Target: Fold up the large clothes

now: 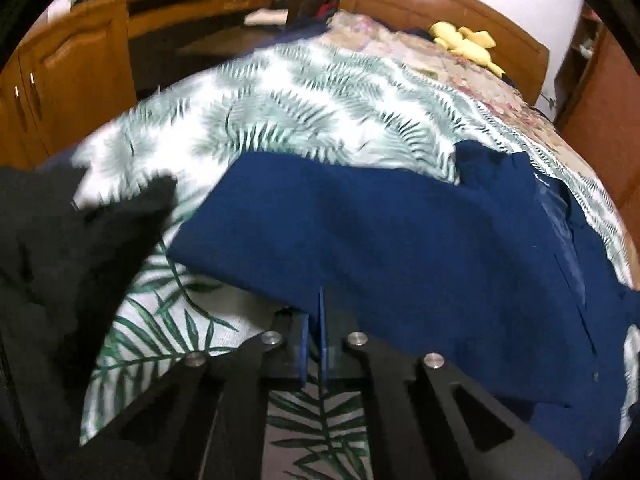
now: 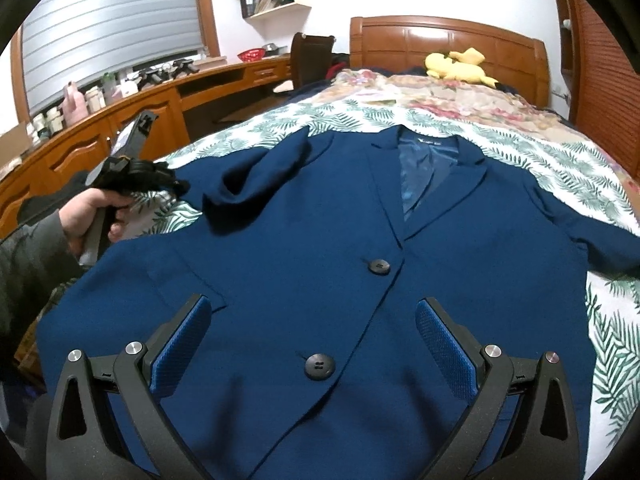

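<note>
- On a bed under a leaf-print white and green coverlet (image 2: 500,148), a navy blue woven suit jacket (image 2: 320,240) lies face up, buttoned, collar toward the wooden headboard (image 2: 440,40).
- My left gripper (image 1: 315,316) has its blue pads closed at the jacket's side edge; whether cloth is pinched between them I cannot tell.
- My right gripper (image 2: 312,344) hangs with jaws spread wide over the lower front, gripping nothing.
- The jacket looks soft but structured, fairly heavy, with a slippery lining; hems, shoulder seams and sleeve ends seem the safest holds.
- One sleeve (image 2: 256,176) lies folded across the chest.
</note>
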Demonstrator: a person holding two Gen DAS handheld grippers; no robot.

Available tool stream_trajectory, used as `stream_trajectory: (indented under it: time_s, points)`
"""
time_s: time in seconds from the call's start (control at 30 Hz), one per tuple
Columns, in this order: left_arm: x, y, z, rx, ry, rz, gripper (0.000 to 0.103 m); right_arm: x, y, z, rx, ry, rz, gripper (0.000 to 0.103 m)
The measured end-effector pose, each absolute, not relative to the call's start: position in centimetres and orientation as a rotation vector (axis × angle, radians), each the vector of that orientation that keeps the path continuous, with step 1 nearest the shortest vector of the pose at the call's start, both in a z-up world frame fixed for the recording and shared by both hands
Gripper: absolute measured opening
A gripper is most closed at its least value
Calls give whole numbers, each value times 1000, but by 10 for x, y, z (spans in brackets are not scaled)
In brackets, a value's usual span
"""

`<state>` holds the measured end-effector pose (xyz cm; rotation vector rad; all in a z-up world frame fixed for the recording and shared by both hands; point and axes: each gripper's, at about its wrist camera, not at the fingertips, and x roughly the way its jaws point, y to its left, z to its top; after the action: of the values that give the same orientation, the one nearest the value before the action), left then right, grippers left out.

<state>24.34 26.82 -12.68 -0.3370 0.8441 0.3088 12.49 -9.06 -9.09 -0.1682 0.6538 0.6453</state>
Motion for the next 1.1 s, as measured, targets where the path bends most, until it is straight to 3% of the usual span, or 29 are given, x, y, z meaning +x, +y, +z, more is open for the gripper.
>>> stream_trajectory:
  time_s: [0.37,0.57,0.9,1.1]
  points:
    - [221,148,0,-88,622,141,0,120,-140,-72,-144,614,532,103]
    - [202,70,40,-6,574,15,0,106,-180,-62,-117,591,481,103]
    - [170,-1,32,9,629,-128,0,105,-206,-64,-125,590,467,103]
    - [140,-23,7,72,662,-143,10,113,-205,-63,-112,596,483,103]
